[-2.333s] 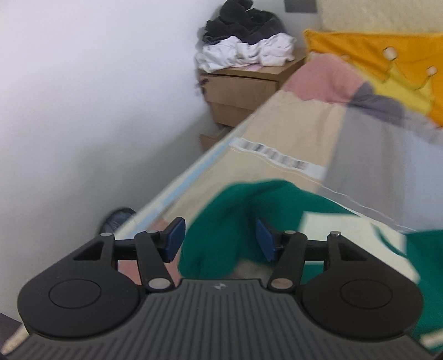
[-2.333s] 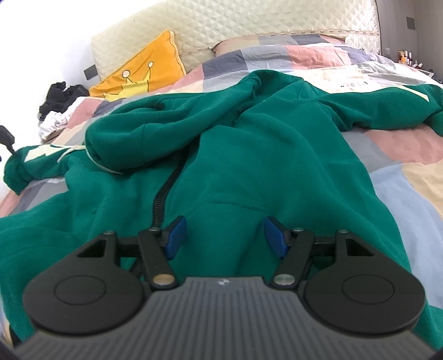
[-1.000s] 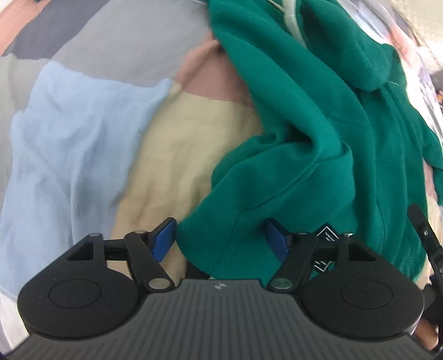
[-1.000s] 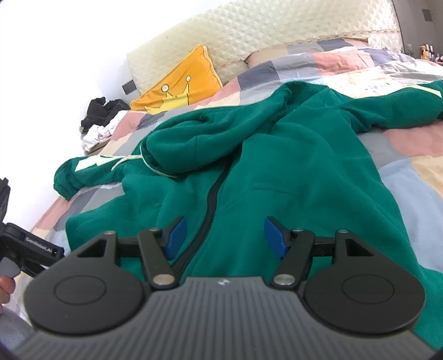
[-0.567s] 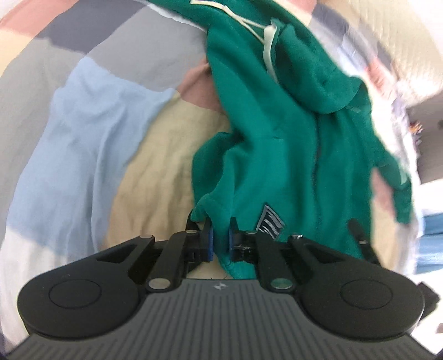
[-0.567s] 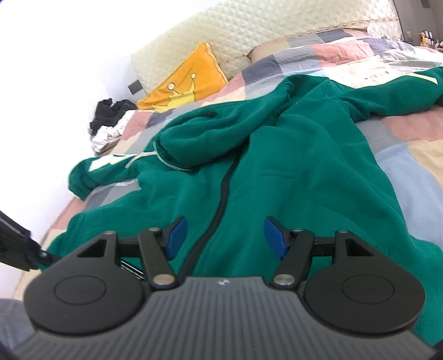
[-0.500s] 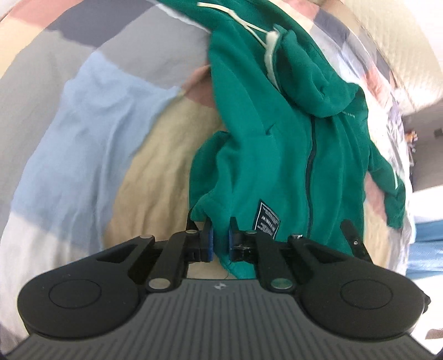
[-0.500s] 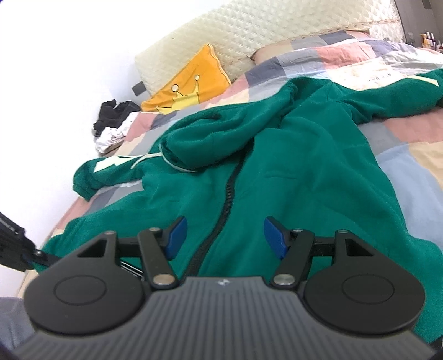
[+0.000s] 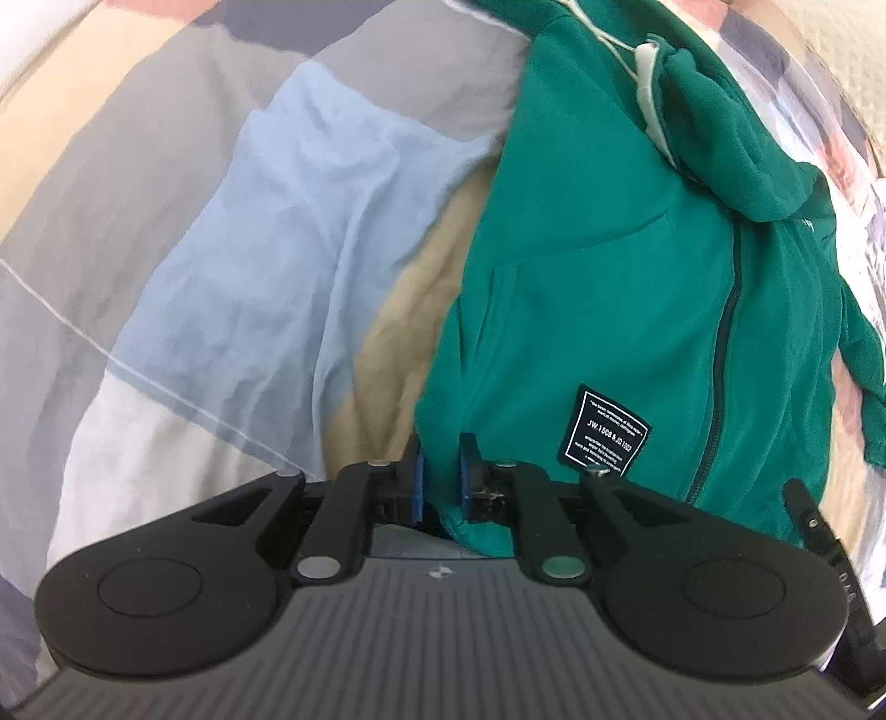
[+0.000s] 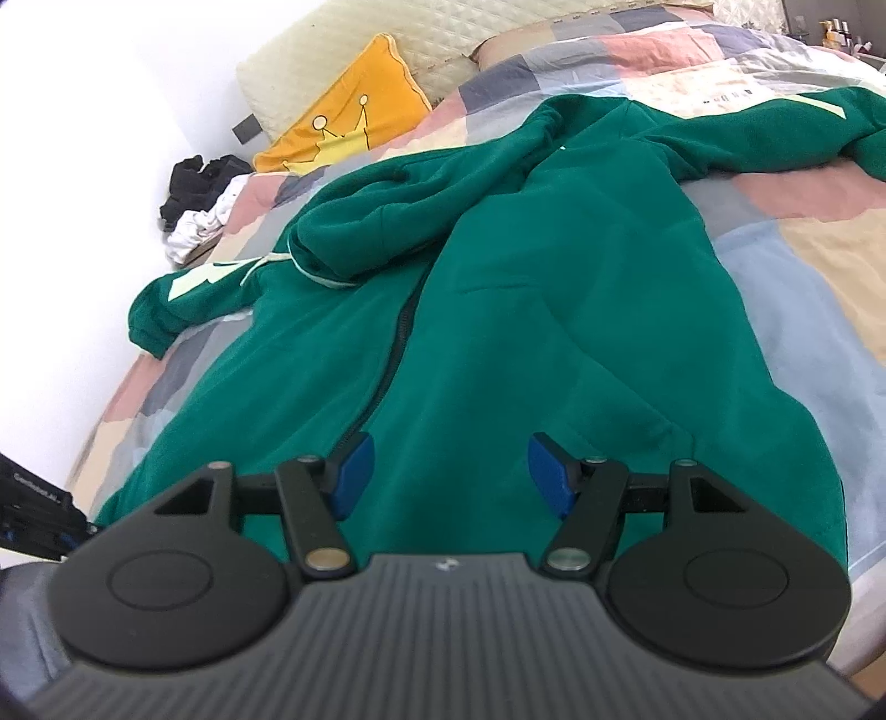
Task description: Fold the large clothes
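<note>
A green zip-up hoodie (image 10: 498, 310) lies front-up on the patchwork bedspread (image 10: 803, 266), hood toward the pillows, sleeves spread to both sides. In the left wrist view the hoodie (image 9: 609, 288) shows a black label (image 9: 603, 437) near its hem. My left gripper (image 9: 438, 482) is shut on the hoodie's lower left hem corner. My right gripper (image 10: 446, 471) is open and empty, hovering just above the hem beside the dark zipper (image 10: 396, 354). The left gripper's body shows at the left edge of the right wrist view (image 10: 33, 526).
A yellow crown pillow (image 10: 343, 122) and a quilted headboard (image 10: 443, 33) are at the bed's head. A nightstand with piled dark and white clothes (image 10: 199, 210) stands at the far left by the white wall. The bed's near right edge (image 10: 864, 565) drops off.
My left gripper closed on the hem corner and has pulled it flatter, so the left side now lies straighter. My right gripper stayed open over the hem and shifted slightly.
</note>
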{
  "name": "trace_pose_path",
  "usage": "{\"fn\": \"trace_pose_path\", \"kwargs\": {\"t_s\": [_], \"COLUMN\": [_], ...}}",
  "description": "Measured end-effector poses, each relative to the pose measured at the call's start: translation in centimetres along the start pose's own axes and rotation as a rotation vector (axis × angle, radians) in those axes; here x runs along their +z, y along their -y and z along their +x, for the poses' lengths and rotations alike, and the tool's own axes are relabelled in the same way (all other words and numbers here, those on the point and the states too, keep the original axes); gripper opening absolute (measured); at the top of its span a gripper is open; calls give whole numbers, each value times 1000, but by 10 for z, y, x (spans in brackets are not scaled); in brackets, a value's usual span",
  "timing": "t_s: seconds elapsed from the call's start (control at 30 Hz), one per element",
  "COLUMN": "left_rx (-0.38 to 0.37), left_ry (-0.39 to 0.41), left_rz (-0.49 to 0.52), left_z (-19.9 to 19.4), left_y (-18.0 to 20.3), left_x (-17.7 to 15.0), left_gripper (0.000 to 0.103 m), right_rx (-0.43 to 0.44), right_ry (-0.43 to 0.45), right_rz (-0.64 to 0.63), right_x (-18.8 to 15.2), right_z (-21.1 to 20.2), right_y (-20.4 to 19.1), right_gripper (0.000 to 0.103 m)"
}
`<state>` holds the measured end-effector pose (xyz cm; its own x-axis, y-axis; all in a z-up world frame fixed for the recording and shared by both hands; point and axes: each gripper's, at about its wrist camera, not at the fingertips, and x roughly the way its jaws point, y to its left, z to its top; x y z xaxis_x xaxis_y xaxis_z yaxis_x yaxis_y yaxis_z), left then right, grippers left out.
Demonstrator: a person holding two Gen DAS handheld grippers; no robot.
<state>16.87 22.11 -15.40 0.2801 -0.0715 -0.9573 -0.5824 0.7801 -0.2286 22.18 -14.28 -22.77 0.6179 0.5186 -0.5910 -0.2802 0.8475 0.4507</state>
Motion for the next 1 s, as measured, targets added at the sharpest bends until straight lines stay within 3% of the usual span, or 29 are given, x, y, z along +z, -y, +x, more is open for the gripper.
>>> {"fn": "trace_pose_path", "kwargs": {"t_s": [0.07, 0.17, 0.23, 0.27, 0.5, 0.67, 0.87, 1.0], "left_rx": [10, 1, 16, 26, 27, -31, -87, -79], "left_ry": [15, 4, 46, 77, 284, 389, 499, 515], "left_rz": [30, 67, 78, 99, 248, 308, 393, 463], "left_z": [-4, -10, -18, -24, -70, -83, -77, -56], "left_y": [2, 3, 5, 8, 38, 72, 134, 171], "left_x": [-2, -3, -6, -7, -24, -23, -11, 0], "left_gripper": [21, 39, 53, 55, 57, 57, 57, 58], "right_rx": [7, 18, 24, 27, 43, 42, 31, 13], "right_ry": [8, 28, 45, 55, 118, 167, 199, 218], "right_rz": [-3, -20, -29, -30, -27, -20, 0, -24], "right_x": [0, 0, 2, 2, 9, 18, 40, 53], "right_z": [-2, -6, -9, -11, -23, -28, -22, -14], "right_y": [-1, -3, -4, -4, -3, 1, 11, 17], "right_gripper": [65, 65, 65, 65, 65, 65, 65, 65]}}
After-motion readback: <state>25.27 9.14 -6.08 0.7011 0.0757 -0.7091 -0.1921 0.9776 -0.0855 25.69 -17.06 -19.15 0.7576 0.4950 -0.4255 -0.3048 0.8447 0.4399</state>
